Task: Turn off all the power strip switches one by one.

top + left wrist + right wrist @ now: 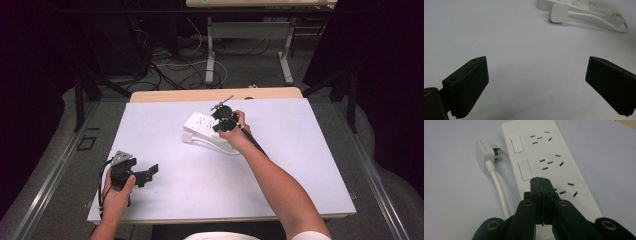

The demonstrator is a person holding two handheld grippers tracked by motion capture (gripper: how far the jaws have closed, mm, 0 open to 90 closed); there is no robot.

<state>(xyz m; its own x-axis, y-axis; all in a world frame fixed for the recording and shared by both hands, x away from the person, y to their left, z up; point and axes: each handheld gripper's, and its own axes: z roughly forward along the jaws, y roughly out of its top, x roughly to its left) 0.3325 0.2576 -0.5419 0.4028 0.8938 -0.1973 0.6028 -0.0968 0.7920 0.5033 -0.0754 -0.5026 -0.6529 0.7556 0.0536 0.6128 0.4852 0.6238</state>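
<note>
Right gripper view | right gripper point(541, 182) closed, empty, over power strip point(554, 152) | left gripper point(536, 82) wide, bare table point(524, 50) ahead

A white power strip point(544, 157) lies flat near the desk's point(280, 165) far edge, around its middle, sockets and rocker switches facing up. Its white plug point(484, 153) lies just beside it, prongs towards the strip, with the cord point(500, 192) running alongside.

Bright, evenly lit table point(165, 200), dark surroundings; close views soft, faint shadows.
</note>
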